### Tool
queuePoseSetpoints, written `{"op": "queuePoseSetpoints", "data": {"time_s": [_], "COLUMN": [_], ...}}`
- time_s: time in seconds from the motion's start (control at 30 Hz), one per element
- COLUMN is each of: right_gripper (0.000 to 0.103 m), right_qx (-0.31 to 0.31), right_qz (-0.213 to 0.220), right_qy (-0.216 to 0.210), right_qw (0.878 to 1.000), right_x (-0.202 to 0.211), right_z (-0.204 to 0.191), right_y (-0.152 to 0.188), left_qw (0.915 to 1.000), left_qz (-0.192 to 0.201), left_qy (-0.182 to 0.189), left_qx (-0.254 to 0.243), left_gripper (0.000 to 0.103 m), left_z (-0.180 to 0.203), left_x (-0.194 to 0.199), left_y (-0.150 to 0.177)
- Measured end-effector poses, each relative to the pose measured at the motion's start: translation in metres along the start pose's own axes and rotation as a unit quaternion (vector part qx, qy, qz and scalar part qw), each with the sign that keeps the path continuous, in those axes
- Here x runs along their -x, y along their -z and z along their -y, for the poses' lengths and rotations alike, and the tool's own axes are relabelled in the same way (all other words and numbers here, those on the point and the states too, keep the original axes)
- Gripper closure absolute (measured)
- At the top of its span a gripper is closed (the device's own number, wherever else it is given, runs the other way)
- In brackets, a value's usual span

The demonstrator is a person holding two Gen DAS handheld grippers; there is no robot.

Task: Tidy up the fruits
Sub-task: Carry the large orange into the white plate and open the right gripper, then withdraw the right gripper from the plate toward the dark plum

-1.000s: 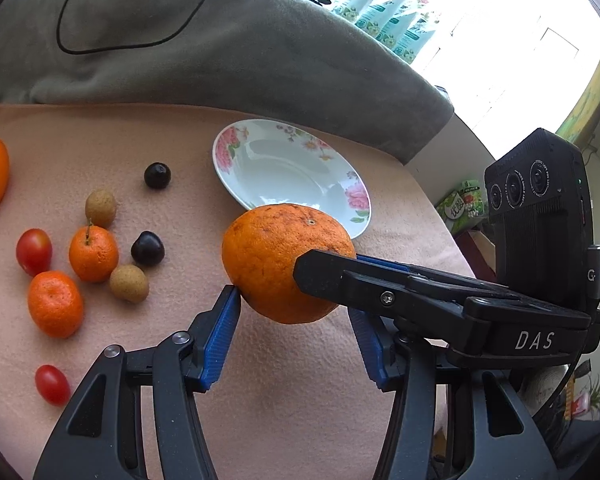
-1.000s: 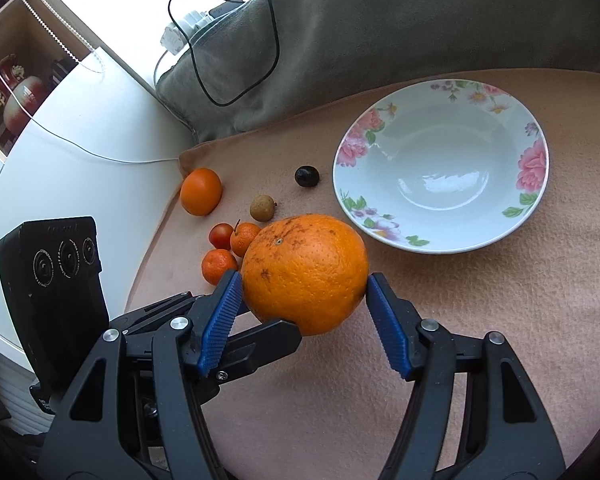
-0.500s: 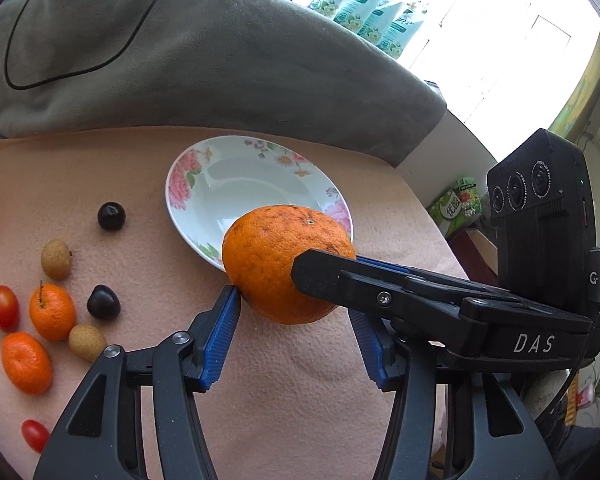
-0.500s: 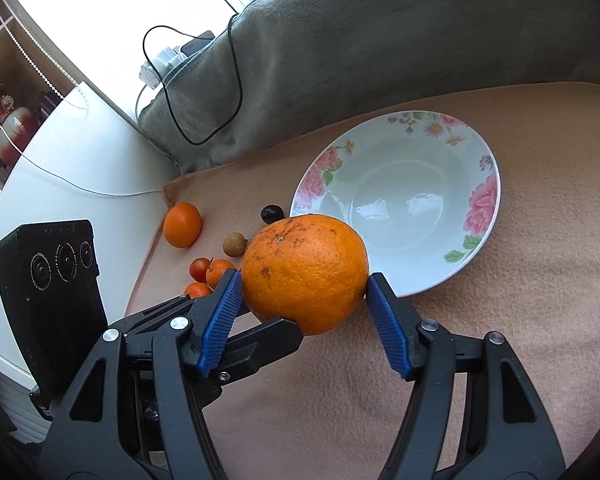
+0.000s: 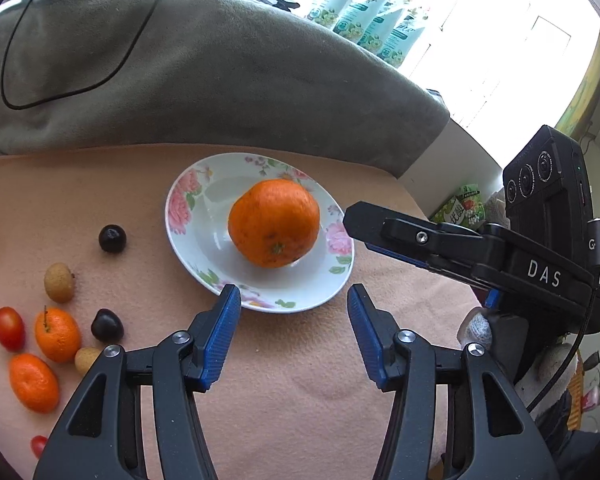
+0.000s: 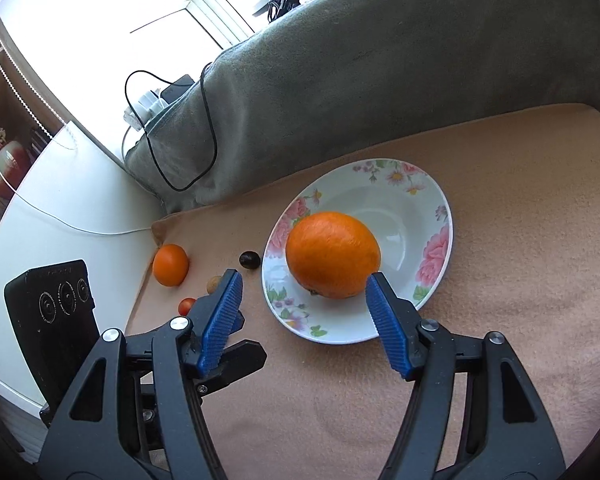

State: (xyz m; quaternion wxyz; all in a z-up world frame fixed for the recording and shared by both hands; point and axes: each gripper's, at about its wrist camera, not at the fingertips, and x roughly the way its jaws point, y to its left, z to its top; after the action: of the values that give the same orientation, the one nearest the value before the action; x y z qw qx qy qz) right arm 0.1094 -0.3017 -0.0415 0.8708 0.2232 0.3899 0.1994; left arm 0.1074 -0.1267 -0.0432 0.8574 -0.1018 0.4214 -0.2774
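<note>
Both sets of jaws stand partly open and hold nothing. The left gripper tilts down toward the cloth, and the right gripper tilts down too, its far pad just at the edge of the big orange. That one big orange sits in the one flowered plate, just past the left jaws. To the left of those jaws lie two small oranges, two dark cherries, two brown longans and two red tomatoes. One more orange lies far off to the left.
</note>
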Motion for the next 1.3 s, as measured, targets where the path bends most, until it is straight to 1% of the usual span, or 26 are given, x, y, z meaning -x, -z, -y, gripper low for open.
{"op": "queuePoseSetpoints", "data": {"time_s": [0.13, 0.2, 0.37, 0.8, 0.87, 1.1, 1.3], "right_gripper": [0.035, 0.031, 0.03, 0.03, 0.03, 0.03, 0.03], "right_qx": [0.007, 0.009, 0.019, 0.026, 0.026, 0.041, 0.076], "right_qz": [0.015, 0.018, 0.021, 0.033, 0.035, 0.042, 0.033], "right_qy": [0.013, 0.019, 0.03, 0.036, 0.034, 0.035, 0.045], "right_qw": [1.0, 1.0, 0.999, 0.998, 0.998, 0.998, 0.996], "right_x": [0.007, 0.009, 0.011, 0.021, 0.021, 0.023, 0.018], "right_z": [-0.002, -0.002, -0.004, -0.011, -0.013, -0.018, -0.032], "right_y": [-0.001, 0.001, 0.006, 0.018, 0.019, 0.026, 0.033], "left_qw": [1.0, 0.9999, 0.9999, 0.999, 0.9986, 0.9954, 0.9886], "left_qz": [0.005, 0.007, 0.011, 0.031, 0.036, 0.055, 0.062], "left_qy": [-0.006, -0.008, -0.011, -0.033, -0.039, -0.078, -0.137], "left_qx": [-0.003, -0.004, -0.008, 0.001, 0.003, 0.012, 0.01], "left_gripper": [0.049, 0.049, 0.049, 0.049, 0.047, 0.047, 0.047], "left_z": [-0.001, -0.001, 0.0, -0.013, -0.017, -0.038, -0.061], "left_x": [0.005, 0.007, 0.014, 0.04, 0.045, 0.066, 0.085], "left_y": [0.002, 0.002, 0.007, 0.016, 0.018, 0.03, 0.046]}}
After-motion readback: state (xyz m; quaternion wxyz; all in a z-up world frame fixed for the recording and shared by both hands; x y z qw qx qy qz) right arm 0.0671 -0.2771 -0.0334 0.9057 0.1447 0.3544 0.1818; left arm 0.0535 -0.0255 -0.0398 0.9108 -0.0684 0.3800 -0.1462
